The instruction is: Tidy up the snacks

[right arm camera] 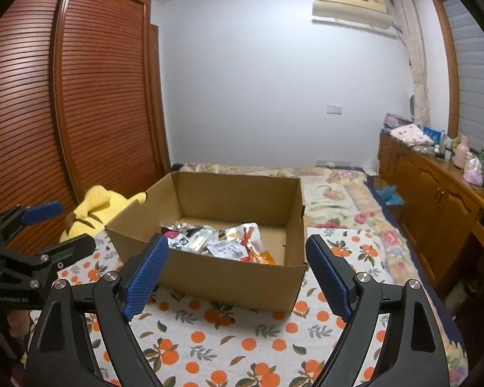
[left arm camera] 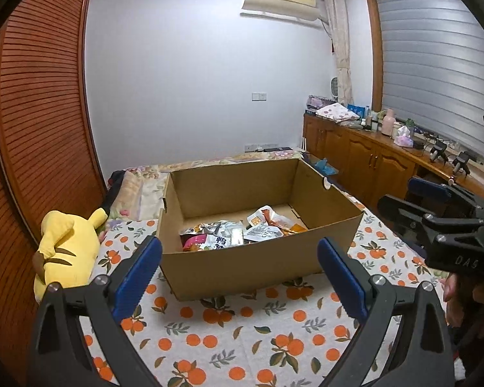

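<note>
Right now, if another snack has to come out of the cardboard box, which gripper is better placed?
Right gripper, narrowly: its open jaws frame the snack packets closely. The left gripper is open too, with the box's wall between.

Brown cardboard box (left arm camera: 242,267), orange-fruit-print white blanket (left arm camera: 242,338), yellow plush toy (left arm camera: 66,251), blue fingers (left arm camera: 135,277)

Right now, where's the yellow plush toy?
The yellow plush toy lies at the left of both wrist views, on the orange-print cloth beside the cardboard box, against the wooden louvred wardrobe.
</note>
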